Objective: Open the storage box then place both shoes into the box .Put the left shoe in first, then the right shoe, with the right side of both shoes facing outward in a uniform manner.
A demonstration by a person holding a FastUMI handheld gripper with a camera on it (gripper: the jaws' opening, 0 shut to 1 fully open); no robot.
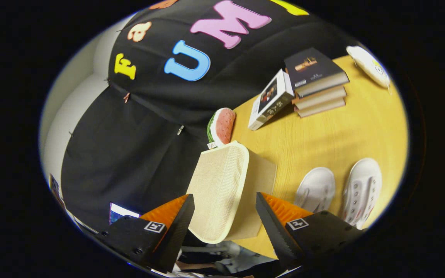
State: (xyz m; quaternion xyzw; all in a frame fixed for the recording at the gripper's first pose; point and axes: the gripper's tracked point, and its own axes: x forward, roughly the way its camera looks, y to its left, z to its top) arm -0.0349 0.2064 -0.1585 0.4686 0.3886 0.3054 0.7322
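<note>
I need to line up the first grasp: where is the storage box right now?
In the gripper view, the storage box stands on the wooden table between the open gripper's fingers, with the watermelon toy just beyond it and the two white shoes beside it.

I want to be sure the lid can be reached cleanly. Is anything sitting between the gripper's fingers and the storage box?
Nothing visible does. The gripper is open, and the beige storage box lies directly between and just ahead of its fingers. The two white shoes sit beside the box on the table, off the path.
</note>
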